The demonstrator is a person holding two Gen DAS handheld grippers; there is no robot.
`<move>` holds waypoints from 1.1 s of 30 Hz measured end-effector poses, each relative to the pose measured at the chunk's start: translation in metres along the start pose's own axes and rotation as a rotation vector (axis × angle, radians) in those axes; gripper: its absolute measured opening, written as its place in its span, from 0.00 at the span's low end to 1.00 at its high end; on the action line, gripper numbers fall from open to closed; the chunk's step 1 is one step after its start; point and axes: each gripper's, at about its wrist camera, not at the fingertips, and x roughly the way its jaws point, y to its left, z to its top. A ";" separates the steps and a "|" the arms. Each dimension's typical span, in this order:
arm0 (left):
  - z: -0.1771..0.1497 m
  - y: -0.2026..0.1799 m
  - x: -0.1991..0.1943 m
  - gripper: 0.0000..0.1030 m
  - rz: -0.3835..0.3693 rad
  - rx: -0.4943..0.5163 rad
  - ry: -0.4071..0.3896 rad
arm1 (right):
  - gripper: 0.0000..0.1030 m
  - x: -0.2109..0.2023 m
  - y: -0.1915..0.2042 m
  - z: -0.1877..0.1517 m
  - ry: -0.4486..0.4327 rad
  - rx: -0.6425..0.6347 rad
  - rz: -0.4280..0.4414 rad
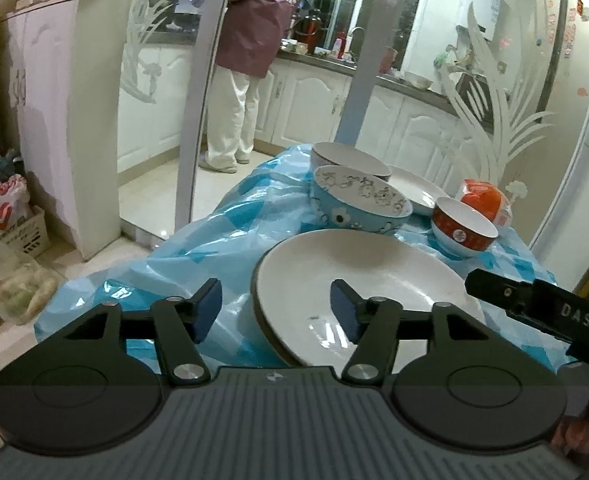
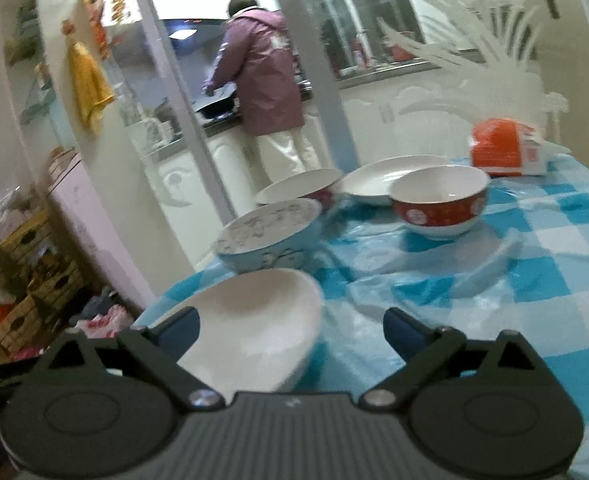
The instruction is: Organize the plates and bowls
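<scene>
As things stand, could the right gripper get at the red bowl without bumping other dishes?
Probably yes. The right gripper is open over the near white plate, and only bare checked tablecloth lies between it and the red bowl; the blue bowl sits off to the left.

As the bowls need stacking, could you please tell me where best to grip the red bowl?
Grip the red bowl by its near rim, one finger inside and one outside, coming from above. It stands upright, open and empty, apart from the white plate behind it.
</scene>
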 end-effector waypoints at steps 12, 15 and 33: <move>0.002 -0.026 0.000 0.98 -0.110 0.093 0.018 | 0.99 -0.011 -0.047 0.010 -0.024 0.147 -0.052; 0.004 -0.031 0.003 0.99 -0.144 0.111 0.035 | 0.99 -0.014 -0.056 0.011 -0.027 0.164 -0.067; 0.039 -0.082 0.024 0.99 -0.243 0.222 -0.010 | 0.99 -0.030 -0.131 0.037 -0.093 0.293 -0.199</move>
